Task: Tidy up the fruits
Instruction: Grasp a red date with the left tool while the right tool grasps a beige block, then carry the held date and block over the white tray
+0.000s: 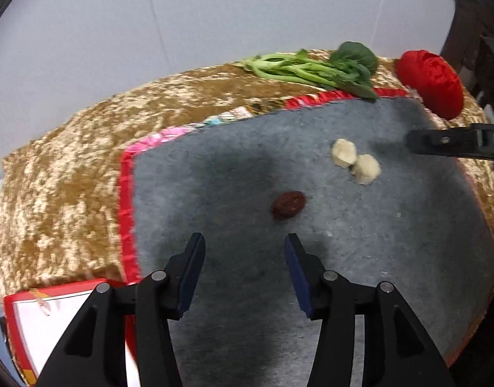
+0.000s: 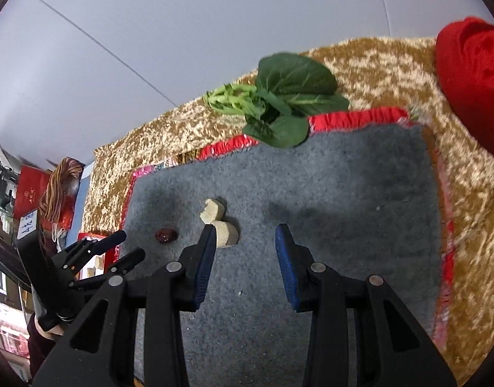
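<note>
A dark red date (image 1: 288,204) lies on the grey felt mat (image 1: 392,242), just ahead of my open, empty left gripper (image 1: 245,242). Two pale beige chunks (image 1: 343,152) (image 1: 367,168) lie side by side further right. In the right wrist view the date (image 2: 165,235) sits left of the chunks (image 2: 213,209) (image 2: 226,233). My right gripper (image 2: 245,233) is open and empty above the mat (image 2: 359,193), its left finger beside the nearer chunk. The left gripper (image 2: 127,246) shows at lower left, and a right finger (image 1: 440,140) in the left wrist view.
A bunch of leafy greens (image 1: 311,67) (image 2: 279,103) lies at the mat's far edge on the gold cloth (image 1: 69,177). A red cloth ball (image 1: 432,82) (image 2: 472,80) sits far right. A red-rimmed white box (image 1: 46,319) (image 2: 96,259) holding beige chunks stands at near left.
</note>
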{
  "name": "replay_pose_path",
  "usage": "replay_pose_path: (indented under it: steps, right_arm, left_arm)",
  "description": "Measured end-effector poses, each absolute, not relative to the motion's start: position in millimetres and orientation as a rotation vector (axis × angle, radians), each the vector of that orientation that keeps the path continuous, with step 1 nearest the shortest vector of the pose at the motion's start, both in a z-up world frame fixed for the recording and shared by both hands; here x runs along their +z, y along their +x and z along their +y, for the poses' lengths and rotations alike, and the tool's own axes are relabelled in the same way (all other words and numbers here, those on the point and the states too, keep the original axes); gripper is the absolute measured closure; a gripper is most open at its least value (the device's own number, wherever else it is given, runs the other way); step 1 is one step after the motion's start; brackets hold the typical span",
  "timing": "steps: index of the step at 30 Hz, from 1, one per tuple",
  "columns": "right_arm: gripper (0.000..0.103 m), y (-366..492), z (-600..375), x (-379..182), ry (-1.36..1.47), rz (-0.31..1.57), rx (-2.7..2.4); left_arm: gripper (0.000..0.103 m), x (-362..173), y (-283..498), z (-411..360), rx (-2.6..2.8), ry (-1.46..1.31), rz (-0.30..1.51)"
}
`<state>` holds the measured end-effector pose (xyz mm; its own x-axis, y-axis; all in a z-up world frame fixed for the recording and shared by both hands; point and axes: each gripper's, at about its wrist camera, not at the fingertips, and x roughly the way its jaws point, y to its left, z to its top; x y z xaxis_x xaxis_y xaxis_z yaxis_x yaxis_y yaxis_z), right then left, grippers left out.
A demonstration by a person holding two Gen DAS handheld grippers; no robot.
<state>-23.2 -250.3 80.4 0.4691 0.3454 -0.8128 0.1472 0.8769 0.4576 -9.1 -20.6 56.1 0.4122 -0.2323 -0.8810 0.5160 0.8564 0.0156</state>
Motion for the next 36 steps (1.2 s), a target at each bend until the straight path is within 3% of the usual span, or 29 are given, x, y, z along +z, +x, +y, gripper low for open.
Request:
replay_pose_path:
  steps: [11,15,19,21,23,24,26,28,29,36]
  right_arm:
    - [0.063,2,-190,61,0.345,1.153,0.124]
    - [0.053,6,-184,58,0.279,1.148,0.065]
    - [0.053,10,-185,52,0.265,1.162,0.031]
    - [0.053,13,-186,49,0.262,1.168,0.030]
    - [0.053,14,-182,44,0.225,1.178,0.022]
    - [0.054,14,-180,42,0.200,1.182,0.018]
    - [0.059,14,-175,41,0.154,1.187,0.005]
    - [0.076,14,-176,43,0.164,1.195,-0.004]
    - [0.079,13,-181,44,0.182,1.193,-0.005]
    - [0.081,-3,-215,63,0.455,1.159,0.126]
  left_arm:
    - [0.050,53,-7,-57,-0.576,0.395,0.966]
    - [0.050,38,4,-60,-0.570,0.388,0.993]
    - [0.050,31,9,-57,-0.588,0.363,0.991]
    - [0.056,29,10,-55,-0.591,0.349,0.985]
    - [0.070,28,9,-53,-0.595,0.336,0.979]
    - [0.077,28,9,-49,-0.601,0.317,0.984]
    - [0.078,29,14,-41,-0.627,0.263,1.006]
    - [0.079,34,16,-30,-0.645,0.202,1.021]
    - [0.079,39,18,-23,-0.645,0.160,1.024]
    - [0.079,76,11,21,-0.646,-0.057,0.990]
